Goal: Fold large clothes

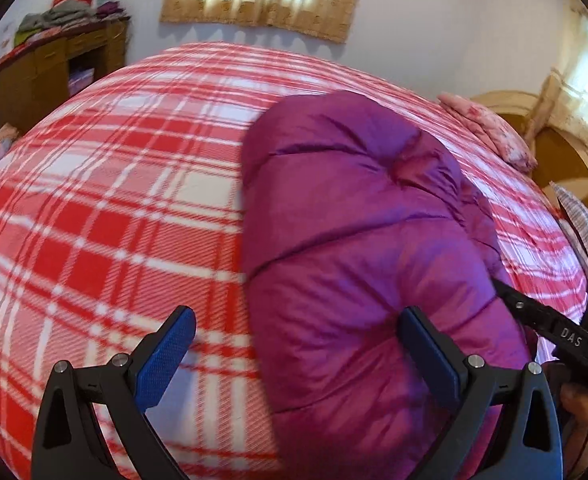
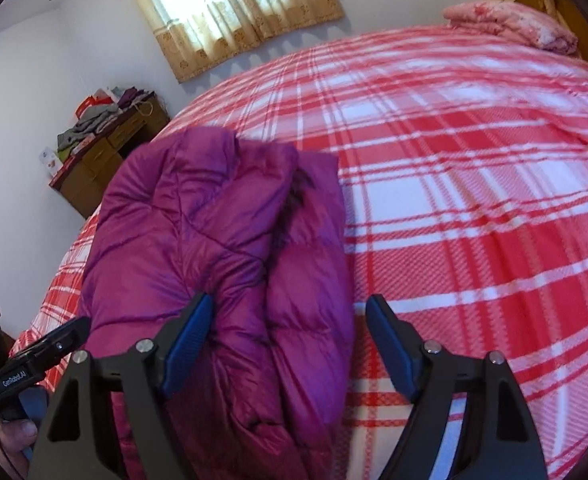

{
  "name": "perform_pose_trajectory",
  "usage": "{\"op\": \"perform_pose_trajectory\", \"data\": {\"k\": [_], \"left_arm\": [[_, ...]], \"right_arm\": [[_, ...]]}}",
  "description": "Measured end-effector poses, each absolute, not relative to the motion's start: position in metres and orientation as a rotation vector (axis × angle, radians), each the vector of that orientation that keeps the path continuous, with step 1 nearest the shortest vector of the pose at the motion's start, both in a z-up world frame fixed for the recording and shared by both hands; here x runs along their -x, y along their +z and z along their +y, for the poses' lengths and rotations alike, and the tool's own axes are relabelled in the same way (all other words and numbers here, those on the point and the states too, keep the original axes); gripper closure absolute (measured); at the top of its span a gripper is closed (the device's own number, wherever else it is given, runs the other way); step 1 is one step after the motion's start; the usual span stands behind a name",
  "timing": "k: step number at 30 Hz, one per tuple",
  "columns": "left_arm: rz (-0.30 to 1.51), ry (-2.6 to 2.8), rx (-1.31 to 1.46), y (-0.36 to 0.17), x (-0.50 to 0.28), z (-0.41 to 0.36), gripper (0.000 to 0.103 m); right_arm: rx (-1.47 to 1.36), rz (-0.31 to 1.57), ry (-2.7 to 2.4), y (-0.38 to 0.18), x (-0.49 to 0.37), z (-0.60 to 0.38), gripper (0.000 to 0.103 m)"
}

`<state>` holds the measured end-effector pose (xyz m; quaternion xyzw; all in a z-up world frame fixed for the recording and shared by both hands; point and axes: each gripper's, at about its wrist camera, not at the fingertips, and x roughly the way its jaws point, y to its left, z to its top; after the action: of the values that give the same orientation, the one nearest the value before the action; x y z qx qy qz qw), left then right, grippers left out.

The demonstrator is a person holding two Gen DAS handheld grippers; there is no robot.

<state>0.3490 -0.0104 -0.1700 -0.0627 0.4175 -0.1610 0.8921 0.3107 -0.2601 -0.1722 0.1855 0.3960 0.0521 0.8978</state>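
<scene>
Left gripper (image 1: 296, 348): jaws spread wide, both blue pads (image 1: 166, 356) bare, nothing pressed between them; it points steeply downward. Right gripper (image 2: 290, 338): jaws likewise spread wide, pads (image 2: 188, 334) not pressing on anything; also angled downward. Each gripper shows at the edge of the other's view, placing the two side by side and near each other. A hand (image 2: 12, 446) is partly visible at the left gripper's handle; its grip cannot be made out.
</scene>
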Motion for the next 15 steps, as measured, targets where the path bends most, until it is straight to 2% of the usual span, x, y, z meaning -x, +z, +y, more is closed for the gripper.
{"op": "perform_pose_trajectory", "data": {"k": [2,4,5,6,8,9,10,11,12,15], "left_arm": [[0.854,-0.355,0.103,-0.17,-0.35,-0.018,0.001],[0.846,-0.377,0.084,-0.17,-0.351,-0.022,0.001],[0.844,-0.399,0.074,-0.17,-0.351,-0.025,0.002],[0.84,-0.417,0.072,-0.17,-0.351,-0.027,0.013],[0.835,-0.441,0.067,-0.167,-0.351,-0.032,0.024],[0.828,-0.44,0.048,-0.165,-0.349,-0.035,0.038],[0.818,-0.438,0.033,-0.162,-0.346,-0.036,0.05],[0.794,-0.416,-0.002,-0.156,-0.341,-0.038,0.066],[0.78,-0.404,-0.028,-0.151,-0.337,-0.039,0.072],[0.75,-0.383,-0.055,-0.136,-0.324,-0.035,0.078]], "right_arm": [[-0.388,0.808,0.127,-0.175,-0.308,-0.257,0.033],[-0.388,0.806,0.164,-0.177,-0.307,-0.254,0.048],[-0.407,0.819,0.197,-0.179,-0.309,-0.253,0.048],[-0.43,0.829,0.212,-0.181,-0.312,-0.254,0.051],[-0.488,0.842,0.256,-0.185,-0.316,-0.259,0.059],[-0.496,0.834,0.267,-0.185,-0.315,-0.26,0.07],[-0.499,0.826,0.28,-0.184,-0.314,-0.26,0.075],[-0.497,0.815,0.291,-0.183,-0.311,-0.26,0.077],[-0.49,0.797,0.294,-0.179,-0.307,-0.258,0.079],[-0.505,0.761,0.308,-0.171,-0.295,-0.254,0.081]]}}
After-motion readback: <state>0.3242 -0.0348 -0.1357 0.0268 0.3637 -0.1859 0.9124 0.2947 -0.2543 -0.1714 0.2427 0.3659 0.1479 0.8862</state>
